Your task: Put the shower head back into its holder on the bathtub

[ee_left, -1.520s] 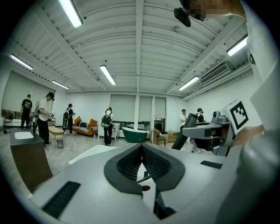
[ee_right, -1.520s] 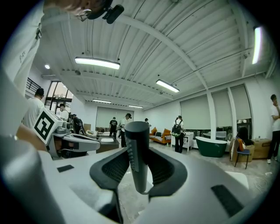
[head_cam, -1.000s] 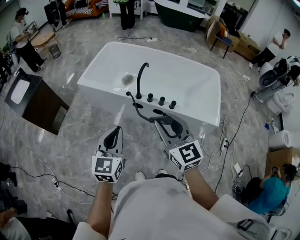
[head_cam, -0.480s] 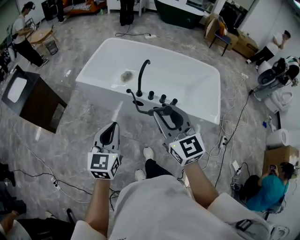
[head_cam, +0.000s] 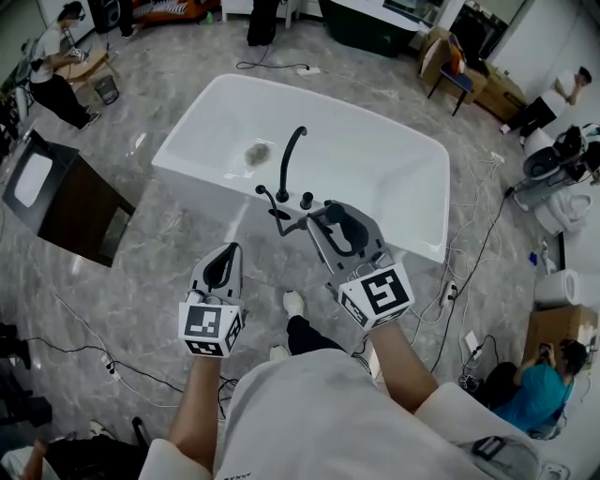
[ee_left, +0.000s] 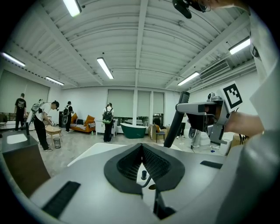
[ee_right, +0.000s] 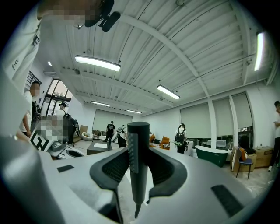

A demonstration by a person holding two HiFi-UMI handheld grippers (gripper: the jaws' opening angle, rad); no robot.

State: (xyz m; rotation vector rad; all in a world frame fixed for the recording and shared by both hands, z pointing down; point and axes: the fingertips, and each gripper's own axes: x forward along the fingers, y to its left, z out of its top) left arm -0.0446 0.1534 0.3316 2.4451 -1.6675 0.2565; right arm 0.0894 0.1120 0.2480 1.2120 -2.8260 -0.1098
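Note:
The white bathtub [head_cam: 394, 173] stands ahead of me with a black curved faucet [head_cam: 291, 159] and a black knob [head_cam: 307, 199] on its near rim. My right gripper [head_cam: 336, 225] is shut on the dark stick-shaped shower head [head_cam: 317, 218], held just over that rim beside the knob. A black hose [head_cam: 272, 208] runs from the shower head to the rim. In the right gripper view the shower head [ee_right: 138, 140] stands upright between the pads of the right gripper [ee_right: 139, 168]. My left gripper [head_cam: 223, 269] hangs left of it over the floor, shut and empty, its pads [ee_left: 151, 162] meeting.
A dark cabinet with a white basin [head_cam: 66, 202] stands at the left. Cables [head_cam: 469, 272] trail over the marble floor right of the tub. A dark green tub [head_cam: 370, 23], a chair [head_cam: 450, 66] and several people are around the room's edges. My shoe [head_cam: 293, 303] is near the tub.
Both grippers have moved forward toward the tub. The shower head has come up over the near rim and now covers some of the knobs.

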